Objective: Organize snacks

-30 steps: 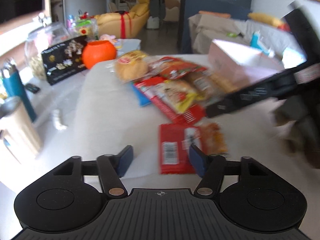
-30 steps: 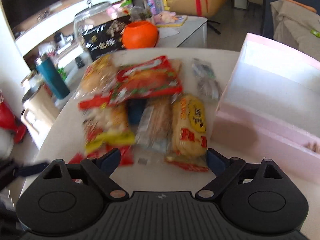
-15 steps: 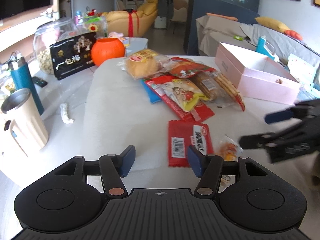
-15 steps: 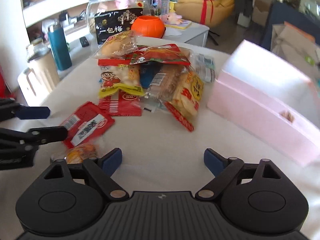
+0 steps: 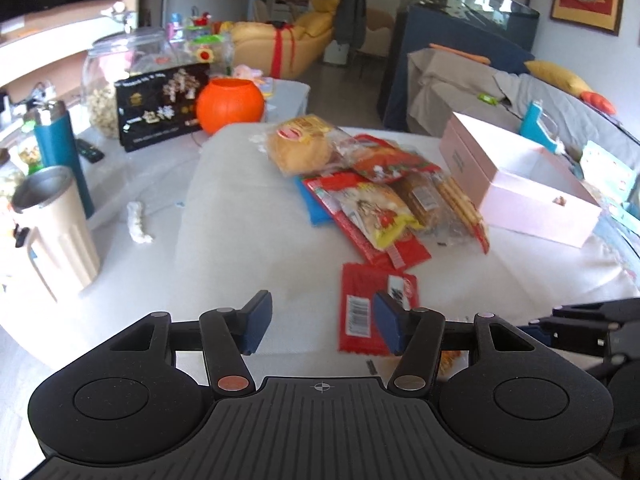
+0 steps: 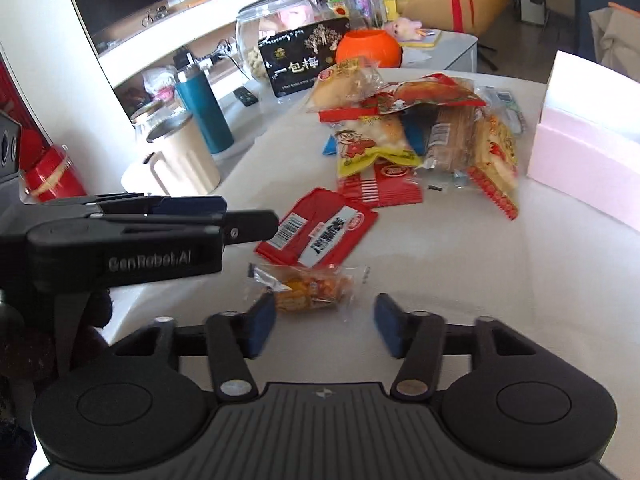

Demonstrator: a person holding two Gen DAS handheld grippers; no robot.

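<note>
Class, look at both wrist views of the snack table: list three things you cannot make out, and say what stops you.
- Small orange snack packet: in the left wrist view, almost wholly hidden behind the left claw.
- Inside of the pink box: cut off by the frame edge in the right wrist view.
- Blue packet: buried under the pile in both views; label unreadable.

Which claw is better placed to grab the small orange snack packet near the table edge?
Right. The right claw, whose jaws have just been closing, has the orange snack packet just ahead, nothing gripped. The left claw faces the red packet instead.
</note>
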